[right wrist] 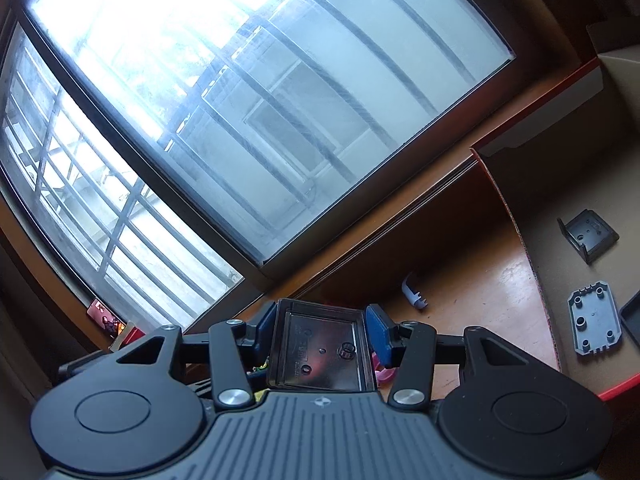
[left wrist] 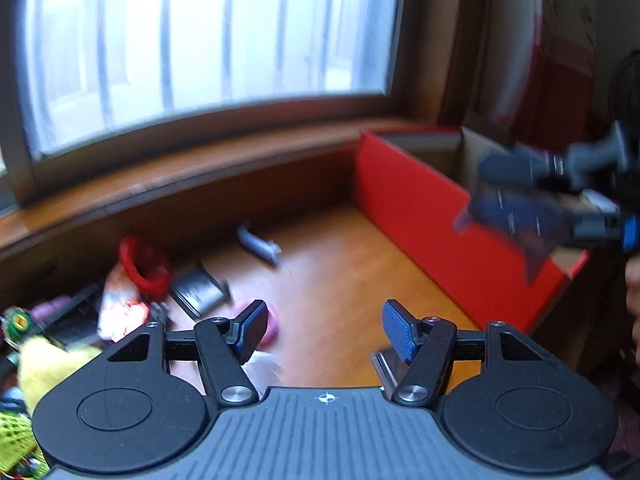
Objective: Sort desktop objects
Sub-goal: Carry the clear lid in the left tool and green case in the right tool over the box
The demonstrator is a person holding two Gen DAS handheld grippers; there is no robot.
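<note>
The wooden worktop [left wrist: 328,280] is orange-brown and sits under a window. A red cardboard box [left wrist: 440,216] stands on its right side. A small grey plastic part [left wrist: 260,245] lies near the back edge. A red ring [left wrist: 142,264], a flat dark tray [left wrist: 200,292] and a pink thing [left wrist: 272,326] lie on the left.

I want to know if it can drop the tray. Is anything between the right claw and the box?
In the right wrist view, only bare desk separates the right claw, holding the tray, from the box.
</note>
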